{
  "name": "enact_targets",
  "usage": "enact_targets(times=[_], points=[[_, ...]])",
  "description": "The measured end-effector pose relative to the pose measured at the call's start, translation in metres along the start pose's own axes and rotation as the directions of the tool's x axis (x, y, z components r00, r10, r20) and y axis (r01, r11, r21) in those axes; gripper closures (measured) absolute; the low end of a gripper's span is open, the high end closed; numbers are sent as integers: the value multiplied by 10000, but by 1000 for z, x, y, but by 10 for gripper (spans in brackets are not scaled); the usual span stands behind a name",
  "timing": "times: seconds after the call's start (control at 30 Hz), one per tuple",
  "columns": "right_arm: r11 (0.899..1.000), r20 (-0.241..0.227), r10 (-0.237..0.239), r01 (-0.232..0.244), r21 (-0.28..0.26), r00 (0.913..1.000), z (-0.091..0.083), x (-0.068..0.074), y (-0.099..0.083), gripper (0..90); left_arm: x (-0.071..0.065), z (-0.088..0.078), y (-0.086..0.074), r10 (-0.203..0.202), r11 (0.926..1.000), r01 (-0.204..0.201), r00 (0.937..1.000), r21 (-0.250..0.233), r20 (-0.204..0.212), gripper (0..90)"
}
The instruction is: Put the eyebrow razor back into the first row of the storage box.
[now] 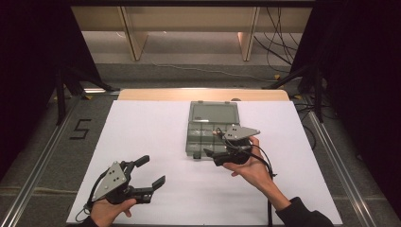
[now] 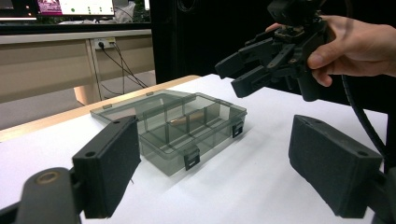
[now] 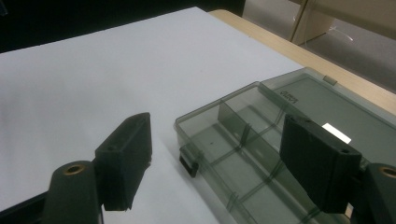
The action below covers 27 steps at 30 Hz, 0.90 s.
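1. The right gripper, centre right of the high view, hovers with jaws wide apart over the near right corner of the box, gripping nothing.
2. The left gripper, lower left of that view, rests wide open and empty on the white sheet, well apart from the box.
3. Risk, as I judge it: a jaw coming down on the thin front wall or a latch could shove or tip the light box, since nothing steadies it.
4. The box lies open at the picture's centre, lid folded flat behind. Its divided compartments look nearly empty; one small brownish item lies in a middle one, too small to identify.
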State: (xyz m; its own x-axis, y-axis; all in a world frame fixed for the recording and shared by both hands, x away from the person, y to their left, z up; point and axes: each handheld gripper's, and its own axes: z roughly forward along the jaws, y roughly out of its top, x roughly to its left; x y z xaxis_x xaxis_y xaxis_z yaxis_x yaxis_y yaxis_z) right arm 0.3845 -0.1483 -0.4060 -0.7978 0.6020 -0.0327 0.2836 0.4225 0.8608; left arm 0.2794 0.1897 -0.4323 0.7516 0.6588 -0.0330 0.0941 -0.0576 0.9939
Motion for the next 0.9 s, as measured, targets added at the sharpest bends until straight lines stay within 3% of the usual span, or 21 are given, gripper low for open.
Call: enact_targets(times=[0.6, 0.77, 0.9], points=[[9979, -204, 435, -444, -475, 9988, -11, 8, -14, 222, 0, 1, -1, -34, 9999, 35, 10000, 113, -72, 165], [9977, -89, 328, -332, -590, 9994, -13, 10, -13, 221, 0, -2, -1, 4, 9999, -2, 9999, 130, -137, 165], [9984, -214, 362, -371, -428, 9991, -15, 11, -14, 221, 0, -3, -1, -21, 9999, 22, 9999, 100, -140, 165]])
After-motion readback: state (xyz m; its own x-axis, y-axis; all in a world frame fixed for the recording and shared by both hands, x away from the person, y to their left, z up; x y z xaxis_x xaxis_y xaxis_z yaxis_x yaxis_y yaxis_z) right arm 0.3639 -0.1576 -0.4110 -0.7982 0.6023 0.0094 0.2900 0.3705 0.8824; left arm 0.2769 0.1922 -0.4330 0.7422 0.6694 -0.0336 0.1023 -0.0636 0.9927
